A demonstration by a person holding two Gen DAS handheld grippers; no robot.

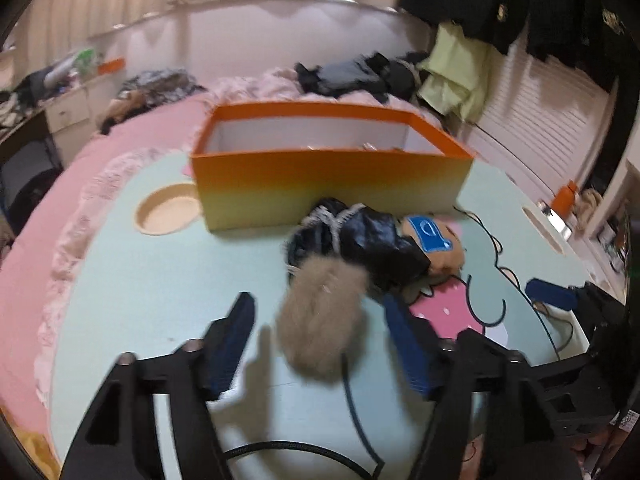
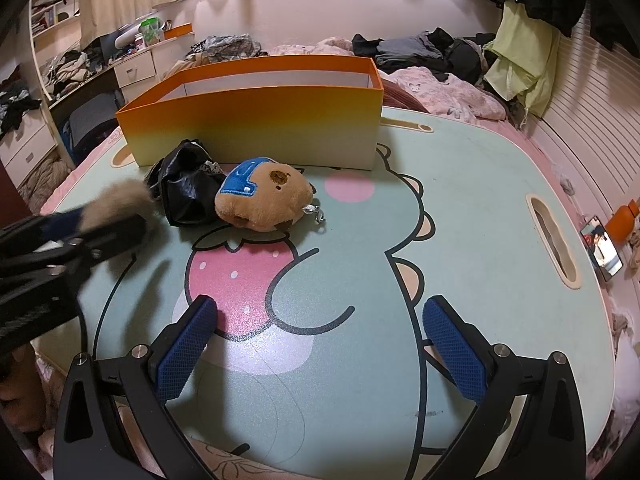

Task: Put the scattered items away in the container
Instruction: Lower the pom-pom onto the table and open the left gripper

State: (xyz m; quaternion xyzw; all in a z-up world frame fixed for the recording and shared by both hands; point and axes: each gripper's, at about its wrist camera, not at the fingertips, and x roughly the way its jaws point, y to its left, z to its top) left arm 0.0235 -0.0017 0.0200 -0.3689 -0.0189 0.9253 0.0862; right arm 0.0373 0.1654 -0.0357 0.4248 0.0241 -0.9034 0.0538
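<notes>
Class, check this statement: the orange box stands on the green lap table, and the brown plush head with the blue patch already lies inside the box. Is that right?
Not quite. The orange box does stand on the green lap table, but the brown plush head with the blue patch lies outside it, on the table in front of the box, beside the black bundle. The right wrist view shows this.
</notes>
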